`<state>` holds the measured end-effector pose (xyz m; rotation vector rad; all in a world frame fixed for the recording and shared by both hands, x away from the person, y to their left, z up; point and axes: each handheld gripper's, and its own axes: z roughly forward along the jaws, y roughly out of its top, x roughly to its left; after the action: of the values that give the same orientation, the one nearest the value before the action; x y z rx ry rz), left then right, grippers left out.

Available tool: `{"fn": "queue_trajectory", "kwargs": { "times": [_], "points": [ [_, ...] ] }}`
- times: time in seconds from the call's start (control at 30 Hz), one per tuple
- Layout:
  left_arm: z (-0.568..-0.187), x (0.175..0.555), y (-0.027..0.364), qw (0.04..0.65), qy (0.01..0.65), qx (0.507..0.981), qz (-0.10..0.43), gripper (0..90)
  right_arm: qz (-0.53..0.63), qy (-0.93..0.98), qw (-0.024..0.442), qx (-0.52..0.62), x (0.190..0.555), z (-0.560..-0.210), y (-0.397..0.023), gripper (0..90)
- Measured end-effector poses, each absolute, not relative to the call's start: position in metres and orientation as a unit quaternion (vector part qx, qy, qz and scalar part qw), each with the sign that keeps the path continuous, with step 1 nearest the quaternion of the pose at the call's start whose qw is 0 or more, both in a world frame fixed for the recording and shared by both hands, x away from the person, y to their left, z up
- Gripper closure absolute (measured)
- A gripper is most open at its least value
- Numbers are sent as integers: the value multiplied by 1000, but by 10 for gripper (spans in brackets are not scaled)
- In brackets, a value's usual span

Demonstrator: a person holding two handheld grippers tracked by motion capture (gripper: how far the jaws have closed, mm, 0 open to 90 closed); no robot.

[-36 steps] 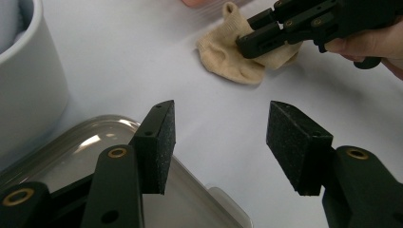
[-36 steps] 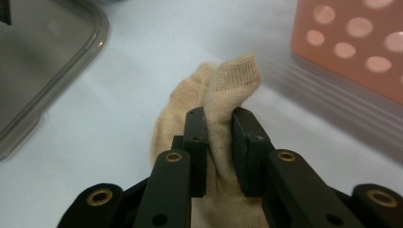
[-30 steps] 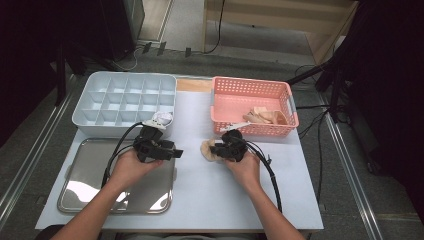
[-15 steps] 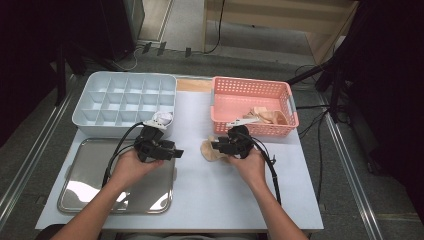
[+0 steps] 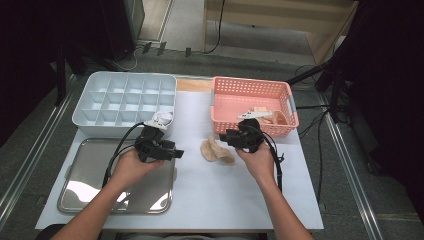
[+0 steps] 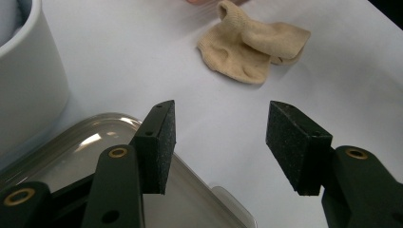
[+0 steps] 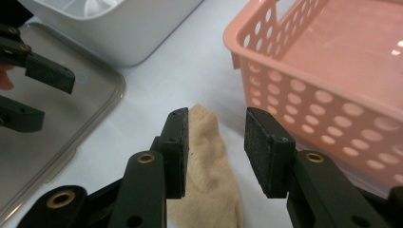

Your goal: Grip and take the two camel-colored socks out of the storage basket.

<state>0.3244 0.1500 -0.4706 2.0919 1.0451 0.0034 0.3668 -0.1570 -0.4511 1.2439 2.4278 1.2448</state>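
Right gripper [image 5: 231,138] has lifted off the sock [image 5: 216,151] and sits a bit higher in the high view than a second ago; its jaws have just been opening, nothing between them now. Sock has stayed flat on the white table [image 5: 240,190], centre of frame, just left of my right hand [image 5: 257,160] and just below the pink basket [image 5: 252,102]. From the right gripper view I see the sock [image 7: 209,161] beneath and past the parted jaws, not touched, basket [image 7: 328,104] at right. Left gripper [image 5: 172,152] hasn't moved, jaws wide apart and empty, hovering at the right edge of the steel tray [image 5: 85,175] at lower left. In the left gripper view the sock [image 6: 252,50] lies crumpled at top centre, well clear of the pads, tray rim [image 6: 95,128] at lower left. White divided box [image 5: 100,117] sits upper left, above the tray. More beige pieces in the basket, can't tell what they are.
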Motion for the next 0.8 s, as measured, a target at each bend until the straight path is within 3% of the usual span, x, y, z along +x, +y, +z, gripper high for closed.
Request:
{"fn": "queue_trajectory", "kwargs": {
  "times": [0.3, 0.8],
  "points": [
    [-470, 323, 147, 386, 407, 828, 2, 444, 427, 794, 94, 421, 378, -431, -175, 629],
    [-471, 321, 143, 385, 404, 830, 2, 446, 410, 779, 133, 455, 432, -405, -196, 629]
  ]
}}
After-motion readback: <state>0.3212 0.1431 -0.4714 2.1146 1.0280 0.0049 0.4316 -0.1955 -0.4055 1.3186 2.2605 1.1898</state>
